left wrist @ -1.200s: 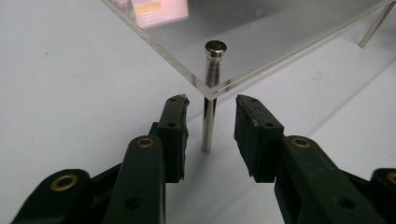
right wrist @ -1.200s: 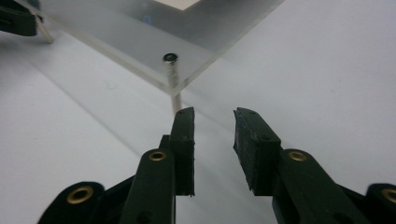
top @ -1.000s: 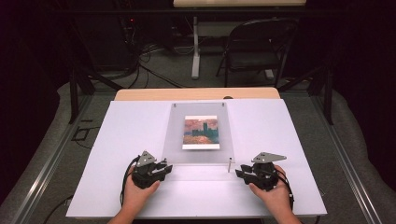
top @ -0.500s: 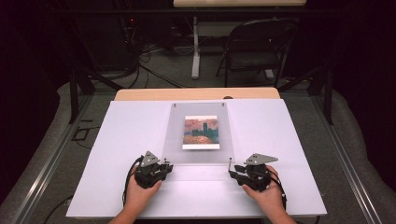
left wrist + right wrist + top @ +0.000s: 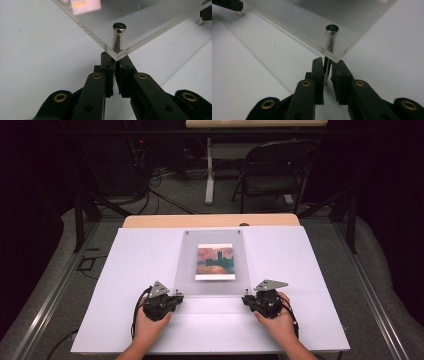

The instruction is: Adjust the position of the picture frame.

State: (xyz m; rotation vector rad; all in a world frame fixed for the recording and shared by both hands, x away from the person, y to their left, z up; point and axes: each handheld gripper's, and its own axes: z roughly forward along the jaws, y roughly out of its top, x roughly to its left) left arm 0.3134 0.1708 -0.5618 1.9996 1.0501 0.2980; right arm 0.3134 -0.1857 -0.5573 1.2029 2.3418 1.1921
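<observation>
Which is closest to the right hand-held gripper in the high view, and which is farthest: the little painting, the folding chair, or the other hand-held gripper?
From the right hand-held gripper:
1. The little painting, up and to its left under the clear acrylic panel.
2. The left hand-held gripper, across the table at the panel's other near corner.
3. The folding chair, on the floor beyond the table.

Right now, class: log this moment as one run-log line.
left hand-held gripper: shut on near-left standoff pin | right hand-held gripper: shut on near-right standoff pin | acrylic frame: flat on table
</observation>
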